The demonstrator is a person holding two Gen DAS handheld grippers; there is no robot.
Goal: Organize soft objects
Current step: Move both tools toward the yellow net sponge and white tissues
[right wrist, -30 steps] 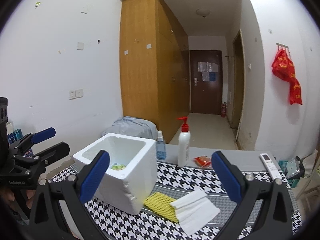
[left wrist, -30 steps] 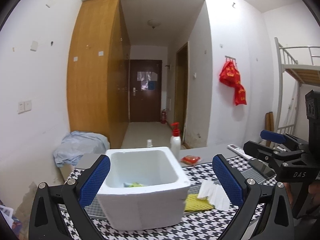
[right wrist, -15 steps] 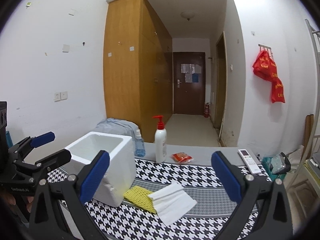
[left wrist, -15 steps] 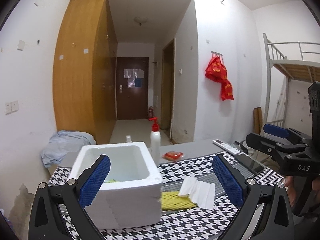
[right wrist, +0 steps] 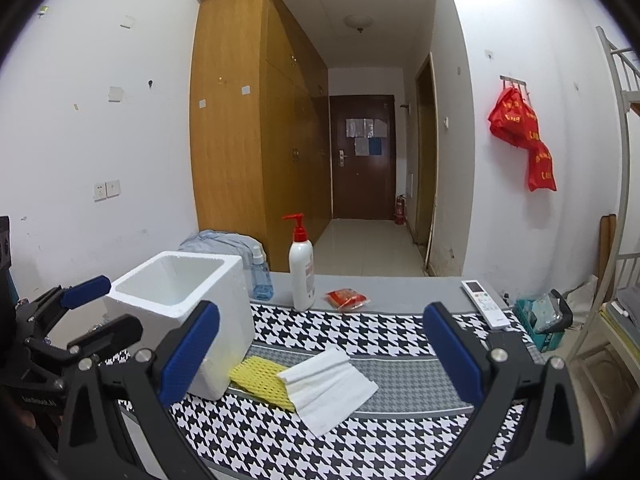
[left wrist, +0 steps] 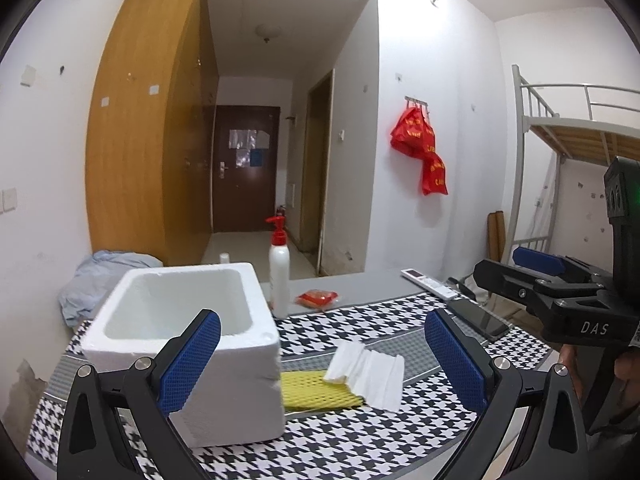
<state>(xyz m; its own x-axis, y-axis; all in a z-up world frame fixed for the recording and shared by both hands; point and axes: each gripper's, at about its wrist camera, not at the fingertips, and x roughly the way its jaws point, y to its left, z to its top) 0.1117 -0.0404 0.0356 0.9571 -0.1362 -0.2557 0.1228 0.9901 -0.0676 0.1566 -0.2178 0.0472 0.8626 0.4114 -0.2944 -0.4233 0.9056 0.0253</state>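
Note:
A white foam box [left wrist: 184, 320] [right wrist: 176, 284] stands on the left of the houndstooth tablecloth [left wrist: 360, 440]; its inside bottom is hidden. Against its right side lies a yellow mesh foam pad [left wrist: 312, 394] [right wrist: 260, 378], partly covered by a folded white cloth [left wrist: 368, 372] [right wrist: 328, 384]. My left gripper [left wrist: 322, 316] hovers open in front of the box and pad, holding nothing. My right gripper [right wrist: 320, 308] is open above the near table edge, facing the cloth. Each wrist view shows the other gripper at its edge, the right gripper [left wrist: 498, 262] and the left gripper [right wrist: 120, 304].
Behind the box stand a white pump bottle with a red top [left wrist: 279, 276] [right wrist: 302, 276] and a blue spray bottle [right wrist: 260, 276]. A red packet [right wrist: 346, 298], a remote [right wrist: 486, 304] and a phone [left wrist: 478, 318] lie farther right. A bunk bed frame [left wrist: 520, 160] rises at right.
Both grippers have drawn back and swung right, so the box now sits left of centre and its contents are out of sight. Both stay open.

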